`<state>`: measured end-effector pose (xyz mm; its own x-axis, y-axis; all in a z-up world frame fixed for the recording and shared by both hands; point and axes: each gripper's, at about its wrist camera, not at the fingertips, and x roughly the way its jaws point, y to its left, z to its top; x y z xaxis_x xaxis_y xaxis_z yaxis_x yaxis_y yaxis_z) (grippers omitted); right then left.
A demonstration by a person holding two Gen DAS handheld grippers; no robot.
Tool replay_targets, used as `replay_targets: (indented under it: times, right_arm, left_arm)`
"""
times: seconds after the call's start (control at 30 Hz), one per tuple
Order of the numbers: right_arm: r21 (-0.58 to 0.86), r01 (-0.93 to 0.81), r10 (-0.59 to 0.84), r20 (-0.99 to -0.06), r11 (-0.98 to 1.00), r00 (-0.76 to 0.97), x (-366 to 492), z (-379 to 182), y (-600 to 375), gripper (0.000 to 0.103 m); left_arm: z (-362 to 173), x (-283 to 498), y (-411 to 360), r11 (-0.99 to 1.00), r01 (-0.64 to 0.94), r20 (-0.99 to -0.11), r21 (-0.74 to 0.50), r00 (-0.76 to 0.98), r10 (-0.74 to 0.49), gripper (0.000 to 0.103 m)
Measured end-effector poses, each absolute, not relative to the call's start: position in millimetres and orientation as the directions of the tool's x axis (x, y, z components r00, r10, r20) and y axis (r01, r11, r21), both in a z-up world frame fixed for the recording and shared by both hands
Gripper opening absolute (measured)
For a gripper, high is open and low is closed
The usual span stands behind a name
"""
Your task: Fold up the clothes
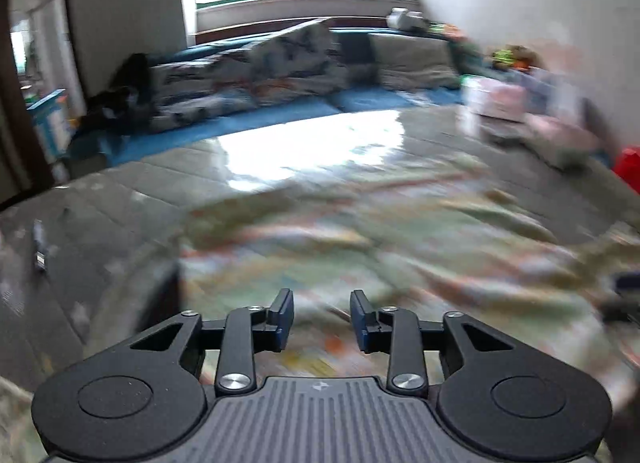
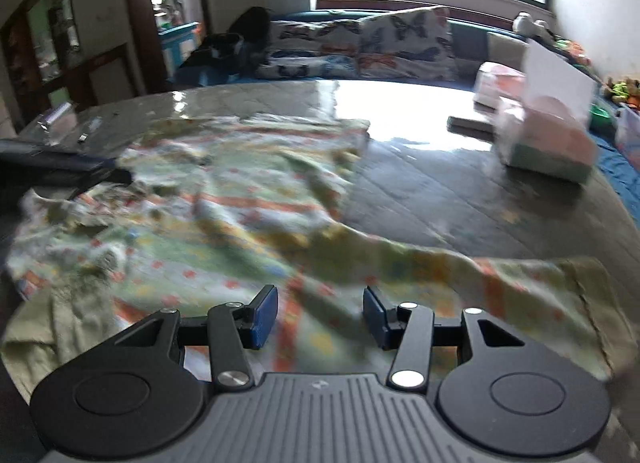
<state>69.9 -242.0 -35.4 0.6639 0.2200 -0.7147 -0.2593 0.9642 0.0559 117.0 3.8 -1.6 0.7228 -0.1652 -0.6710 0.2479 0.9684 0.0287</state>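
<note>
A light green garment with orange and blue print lies spread and wrinkled on a glossy quilted table. It fills the lower half of the left wrist view, blurred by motion. My left gripper is open and empty, just above the cloth. My right gripper is open and empty, above the garment's near part. The other gripper's dark body shows at the left edge of the right wrist view, over the cloth's far left side.
Pink and white boxes stand on the table's right side. A blue sofa with butterfly-print cushions runs behind the table under a bright window. A small dark object lies on the table at the left. A doorway is at the far left.
</note>
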Motion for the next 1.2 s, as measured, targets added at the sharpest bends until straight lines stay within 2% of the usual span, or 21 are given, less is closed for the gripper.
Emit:
replay_targets:
  times: [0.3,0.63,0.9,1.03,1.2]
  right_arm:
    - [0.028,-0.14,0.118,-0.711,0.99,0.694,41,-39,-287,0.048]
    - [0.02,-0.023,0.031,-0.71,1.0,0.703,31,-40,-328,0.048]
    - [0.001,0.084,-0.059,-0.706,0.996,0.706,34,-37,-356,0.049]
    - [0.005,0.155,-0.108,-0.695,0.988,0.711,36,-37,-373,0.049]
    - [0.026,0.223,-0.143,-0.694,0.974,0.706,43,-40,-392,0.049]
  left_arm:
    - [4,53,-42,0.928,0.371,-0.644,0.002,0.711,-0.283,0.038]
    - [-21,21,-82,0.839,0.526,-0.663,0.143,0.68,-0.313,0.037]
    - [-14,13,-82,0.802,0.564,-0.656,0.194,0.683,-0.321,0.038]
    - [-1,23,-81,0.83,0.534,-0.623,0.164,0.708,-0.332,0.038]
    - [-8,25,-96,0.818,0.558,-0.635,0.138,0.684,-0.359,0.038]
